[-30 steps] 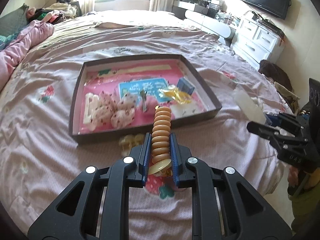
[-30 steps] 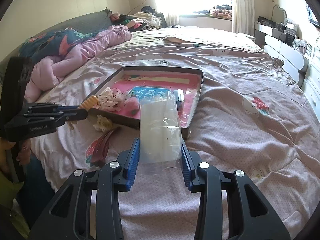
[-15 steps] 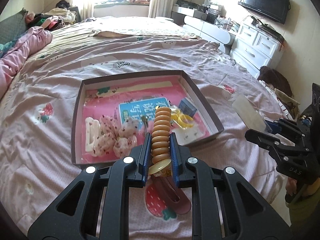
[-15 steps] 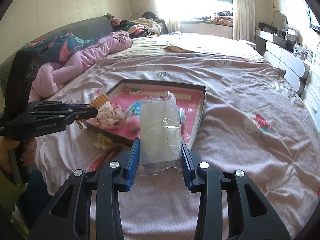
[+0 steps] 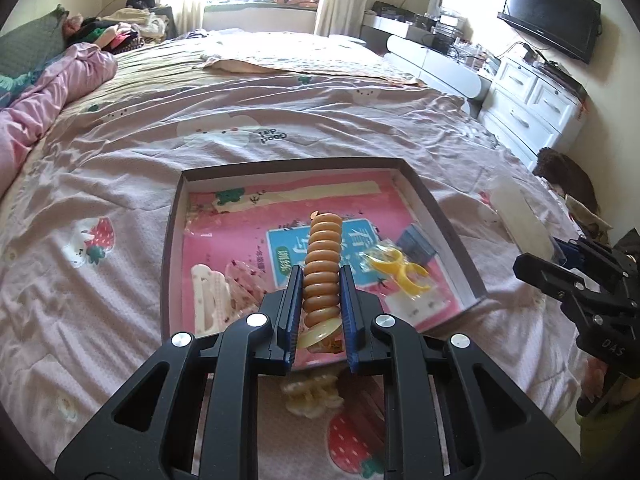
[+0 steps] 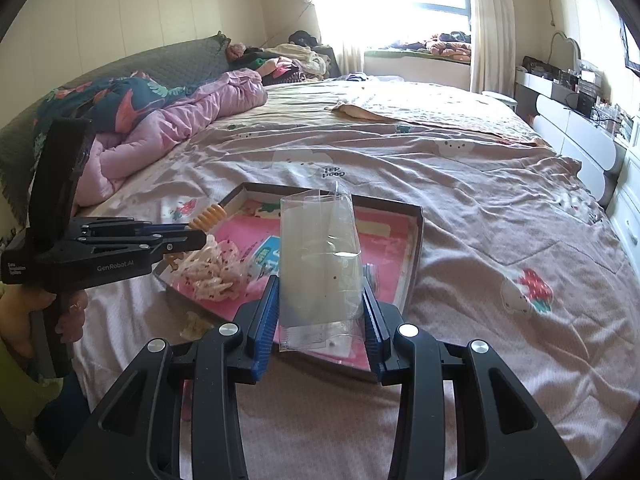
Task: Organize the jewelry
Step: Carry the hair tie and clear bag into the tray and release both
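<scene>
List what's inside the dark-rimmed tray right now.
Inside the tray: white hair clip, clear floral-print packets, yellow piece in clear wrap, small blue box, all on a pink liner. The left gripper covers the near middle.

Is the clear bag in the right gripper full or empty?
Empty: the clear bag shows only the tray through it.

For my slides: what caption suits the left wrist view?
Left gripper clamps an amber coil bracelet above the pink-lined tray.
</scene>
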`<state>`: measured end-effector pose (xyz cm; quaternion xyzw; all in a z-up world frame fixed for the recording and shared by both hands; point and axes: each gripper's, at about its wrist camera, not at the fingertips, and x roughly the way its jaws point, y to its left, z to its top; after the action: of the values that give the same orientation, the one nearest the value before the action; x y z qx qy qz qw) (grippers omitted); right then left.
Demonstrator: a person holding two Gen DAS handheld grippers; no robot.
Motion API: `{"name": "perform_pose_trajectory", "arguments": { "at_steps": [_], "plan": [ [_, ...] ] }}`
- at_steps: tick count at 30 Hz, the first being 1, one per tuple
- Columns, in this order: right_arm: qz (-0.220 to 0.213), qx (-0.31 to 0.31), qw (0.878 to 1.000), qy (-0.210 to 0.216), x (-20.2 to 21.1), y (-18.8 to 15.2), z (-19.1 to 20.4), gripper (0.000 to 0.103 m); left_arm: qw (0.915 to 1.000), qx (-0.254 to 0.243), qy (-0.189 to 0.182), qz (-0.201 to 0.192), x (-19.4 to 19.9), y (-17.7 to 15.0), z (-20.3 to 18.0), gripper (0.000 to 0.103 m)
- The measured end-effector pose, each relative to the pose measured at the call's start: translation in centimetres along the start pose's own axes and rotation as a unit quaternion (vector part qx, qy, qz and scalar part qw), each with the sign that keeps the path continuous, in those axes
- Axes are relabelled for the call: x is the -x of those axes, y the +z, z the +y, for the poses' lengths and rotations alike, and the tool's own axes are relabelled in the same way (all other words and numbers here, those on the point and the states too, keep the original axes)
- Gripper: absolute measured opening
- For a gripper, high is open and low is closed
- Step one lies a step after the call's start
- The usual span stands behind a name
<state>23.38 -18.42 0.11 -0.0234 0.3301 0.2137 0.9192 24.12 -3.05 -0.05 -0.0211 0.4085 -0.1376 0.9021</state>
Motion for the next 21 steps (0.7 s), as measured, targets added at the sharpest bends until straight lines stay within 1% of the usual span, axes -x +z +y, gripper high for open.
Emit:
{"name": "perform_pose_trajectory", "arguments": {
  "at_steps": [15, 21],
  "plan": [
    [0.015, 0.002, 1.0, -0.008, -4.0, 1.6, -0.8, 0.036, 0.9995, 0.026, 0.014, 0.009, -3.1, 1.0, 2.7, 0.012],
    [0.027, 0.007, 1.0, -0.013, -5.9, 1.8, -0.7, 0.036, 0.9992, 0.032, 0.019, 0.014, -4.3, 1.2, 3.2, 0.012]
  ]
}}
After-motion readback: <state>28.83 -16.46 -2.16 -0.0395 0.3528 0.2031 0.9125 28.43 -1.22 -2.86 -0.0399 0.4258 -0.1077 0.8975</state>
